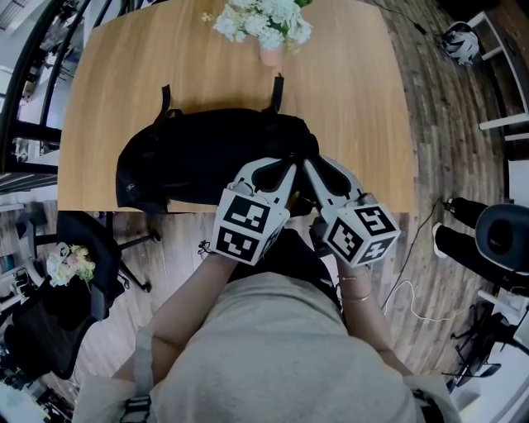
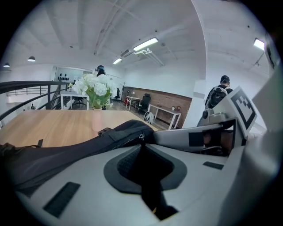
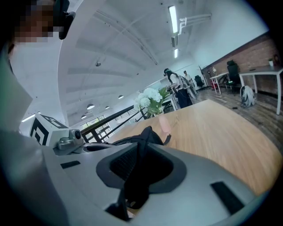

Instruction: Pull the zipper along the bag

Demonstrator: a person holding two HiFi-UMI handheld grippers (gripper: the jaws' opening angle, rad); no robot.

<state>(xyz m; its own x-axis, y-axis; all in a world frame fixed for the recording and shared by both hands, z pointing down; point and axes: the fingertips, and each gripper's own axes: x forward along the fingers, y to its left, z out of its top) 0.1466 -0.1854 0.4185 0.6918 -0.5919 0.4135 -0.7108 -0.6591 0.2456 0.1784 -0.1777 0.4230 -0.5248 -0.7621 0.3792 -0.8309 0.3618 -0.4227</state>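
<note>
**Two-handed zip pull at the near edge of the bench (image 1: pixel 347 99).** The black bag (image 1: pixel 198 157) is lying lengthwise along that near edge. Its straps (image 1: pixel 164 99) are pointing toward the far edge, where the flowers (image 1: pixel 263 21) are standing. Both grippers are meeting at the end of the bag closest to the near right corner.

The left gripper (image 1: pixel 283 165) is clenching a fold of the bag's fabric just beside the zipper slider (image 2: pixel 141 136). The right gripper (image 1: pixel 314 168) is pinching a black tab (image 3: pixel 140 132) — by my judgement the slider's pull, though the fabric is hiding the join.

To do the step well, the left should be anchoring the cloth taut while the right is drawing the tab low and in line with the zipper teeth (image 2: pixel 112 145) — toward the near left corner, it seems. Lifting the tab would be risking a jammed slider or a lost grip.
</note>
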